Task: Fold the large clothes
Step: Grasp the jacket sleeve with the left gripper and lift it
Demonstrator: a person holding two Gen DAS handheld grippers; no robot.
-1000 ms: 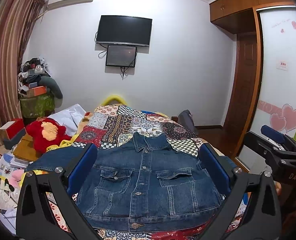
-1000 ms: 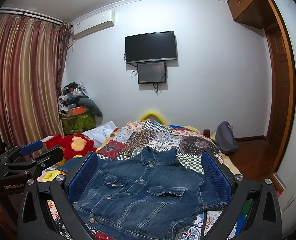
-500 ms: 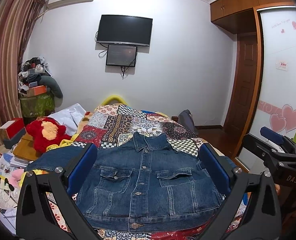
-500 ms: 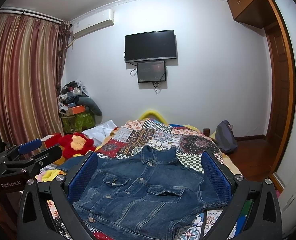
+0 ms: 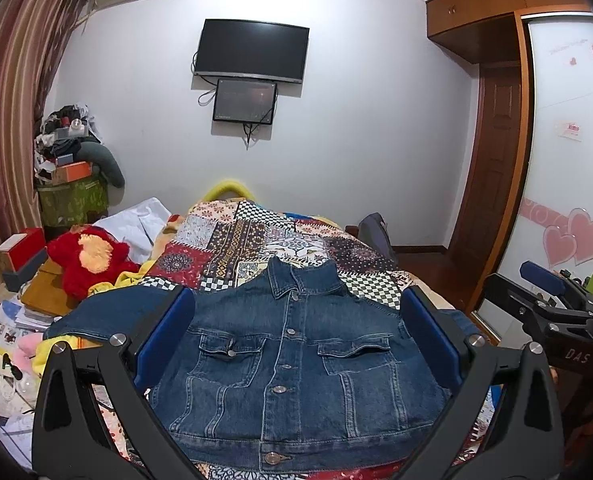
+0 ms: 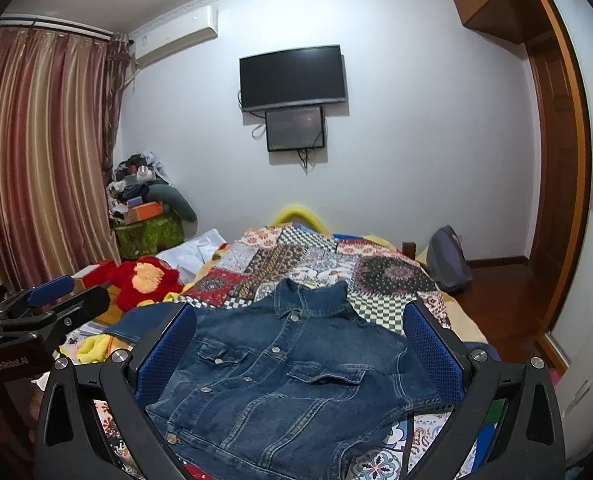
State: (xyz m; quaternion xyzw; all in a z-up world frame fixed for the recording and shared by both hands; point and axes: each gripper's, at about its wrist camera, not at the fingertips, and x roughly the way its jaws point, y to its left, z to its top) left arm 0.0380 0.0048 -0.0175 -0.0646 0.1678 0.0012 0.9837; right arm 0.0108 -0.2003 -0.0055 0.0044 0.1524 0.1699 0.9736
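A dark blue denim jacket (image 5: 296,364) lies flat and buttoned, front up, on a patchwork quilt (image 5: 252,240) covering the bed. Its collar points away from me. One sleeve (image 5: 108,312) spreads out to the left. My left gripper (image 5: 296,298) hovers open over the jacket's near half, its blue pads (image 5: 164,336) wide apart with nothing between them. My right gripper (image 6: 298,312) is also open above the jacket (image 6: 292,376) and holds nothing. Each gripper shows at the edge of the other's view: right gripper (image 5: 544,284), left gripper (image 6: 52,294).
A red plush toy (image 5: 88,256) and a white cloth (image 5: 136,224) lie at the bed's left side, beside stacked boxes and papers (image 5: 12,320). A grey backpack (image 6: 448,260) stands on the wooden floor to the right. A sliding door with heart stickers (image 5: 572,240) is close on the right.
The right gripper's view has tipped down slightly. The left gripper and the jacket have not moved.
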